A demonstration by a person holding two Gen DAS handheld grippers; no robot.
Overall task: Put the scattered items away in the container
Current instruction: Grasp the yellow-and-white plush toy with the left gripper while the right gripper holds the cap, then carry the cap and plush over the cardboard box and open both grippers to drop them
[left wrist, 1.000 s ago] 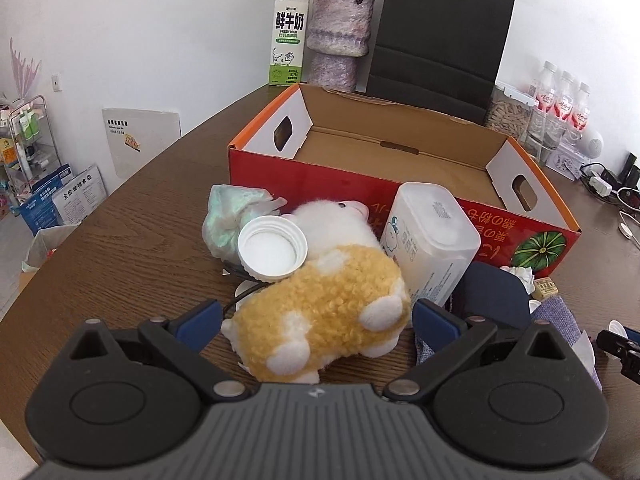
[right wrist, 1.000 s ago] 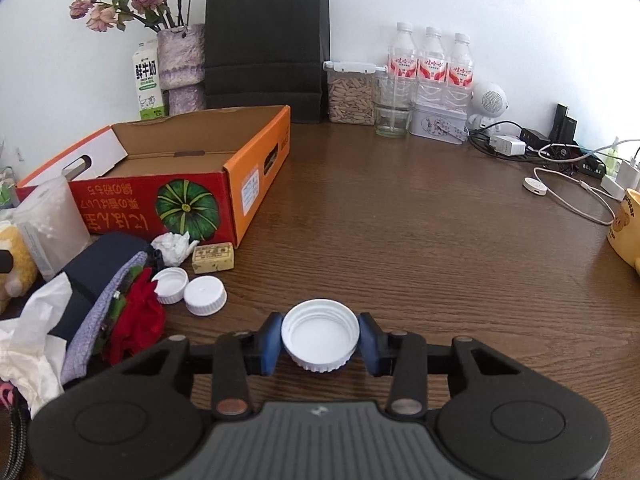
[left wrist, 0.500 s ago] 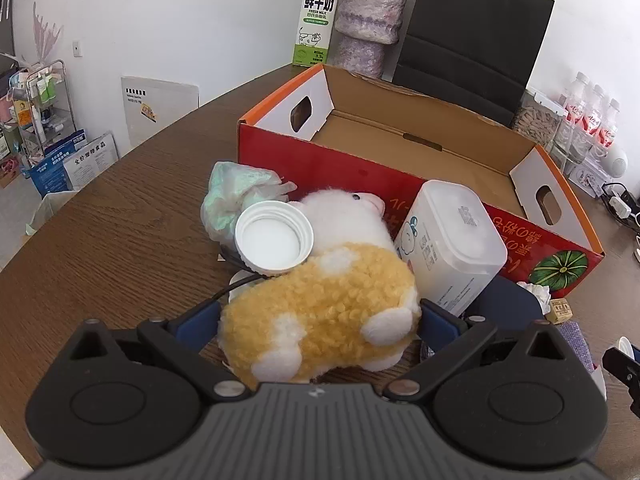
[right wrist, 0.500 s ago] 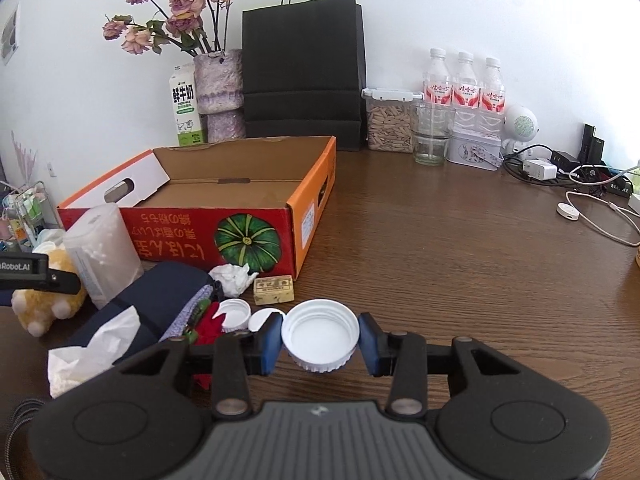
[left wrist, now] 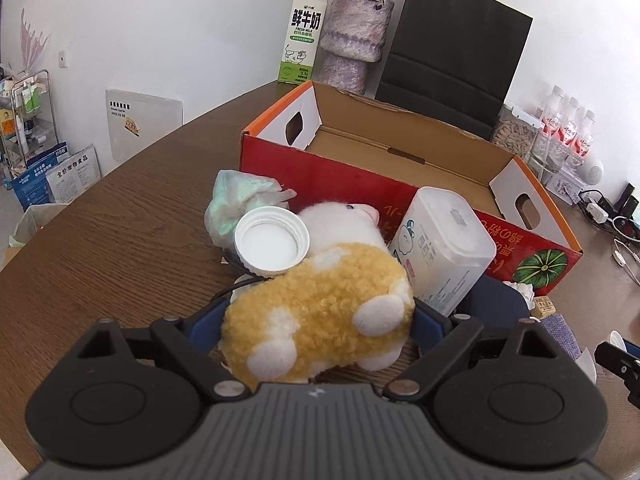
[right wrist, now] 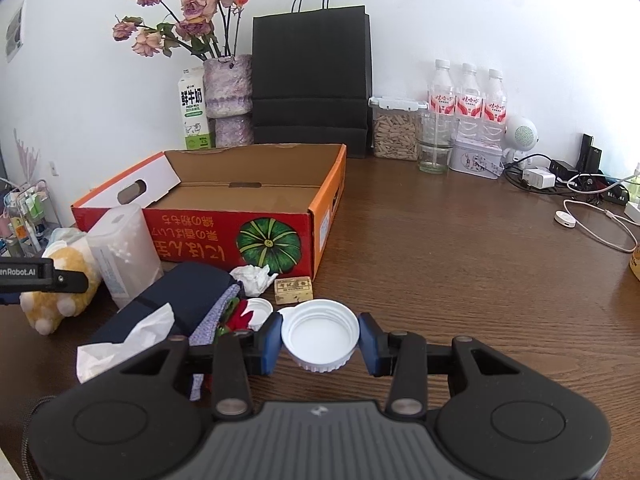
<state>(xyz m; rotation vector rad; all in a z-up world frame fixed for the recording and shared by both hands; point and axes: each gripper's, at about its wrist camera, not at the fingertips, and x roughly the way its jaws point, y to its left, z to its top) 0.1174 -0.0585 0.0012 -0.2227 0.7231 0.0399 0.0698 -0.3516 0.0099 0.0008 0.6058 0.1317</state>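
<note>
**Gripping two items beside the box**

Left gripper [left wrist: 316,320] clamps the plush toy [left wrist: 320,312], whose underside is hidden. Right gripper [right wrist: 320,338] pinches a white cap [right wrist: 320,334] above the table [right wrist: 460,264], near the cardboard box [right wrist: 240,236].

— What can you read from here?
— My milk carton [left wrist: 303,38] says "鲜牛奶" and "FRESH MILK". The arm of my left claw [right wrist: 24,274] reads "enRobot.AI", its start cut off.
— And the box?
— The cardboard box [right wrist: 192,238] carries upside-down yellow characters I can't read.
</note>
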